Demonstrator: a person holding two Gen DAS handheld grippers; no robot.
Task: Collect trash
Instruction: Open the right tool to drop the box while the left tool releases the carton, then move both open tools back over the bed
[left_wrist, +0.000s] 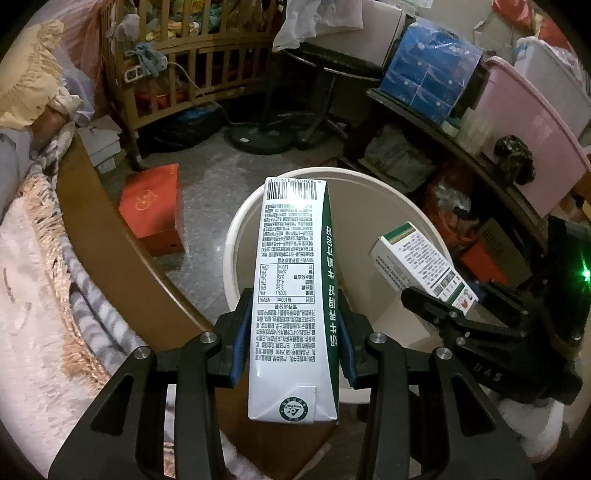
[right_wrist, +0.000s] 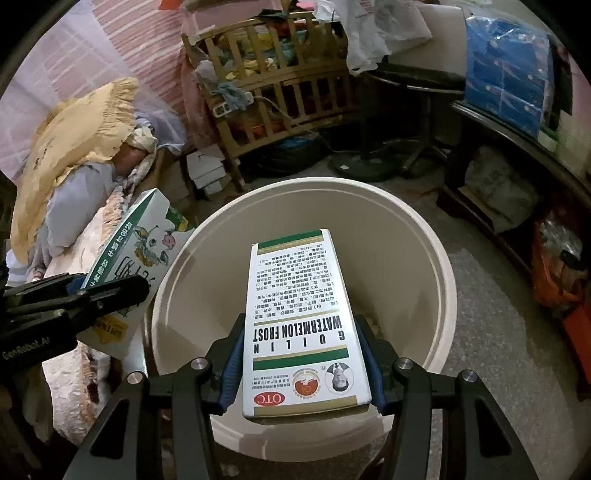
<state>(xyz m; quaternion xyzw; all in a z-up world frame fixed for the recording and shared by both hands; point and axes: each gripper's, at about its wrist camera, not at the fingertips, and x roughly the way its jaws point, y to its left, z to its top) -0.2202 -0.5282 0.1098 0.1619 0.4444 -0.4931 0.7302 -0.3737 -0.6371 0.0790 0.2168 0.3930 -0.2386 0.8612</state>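
My left gripper (left_wrist: 293, 325) is shut on a tall white and green milk carton (left_wrist: 290, 295), which hangs over the near rim of a cream round trash bin (left_wrist: 240, 229). In the same view the right gripper (left_wrist: 439, 310) holds a small white medicine box (left_wrist: 417, 264) over the bin's right side. In the right wrist view my right gripper (right_wrist: 301, 354) is shut on that white and green medicine box (right_wrist: 303, 325), well above the open bin (right_wrist: 406, 236). The milk carton (right_wrist: 136, 258) and left gripper (right_wrist: 107, 291) show at the left, beside the bin's rim.
The bin stands on a grey floor between a bed with blankets (left_wrist: 44, 295) on the left and a dark shelf (left_wrist: 461, 147) with a pink tub (left_wrist: 532, 122) on the right. A red box (left_wrist: 155, 206), a wooden crib (left_wrist: 184, 74) and a fan base (left_wrist: 266, 136) lie beyond.
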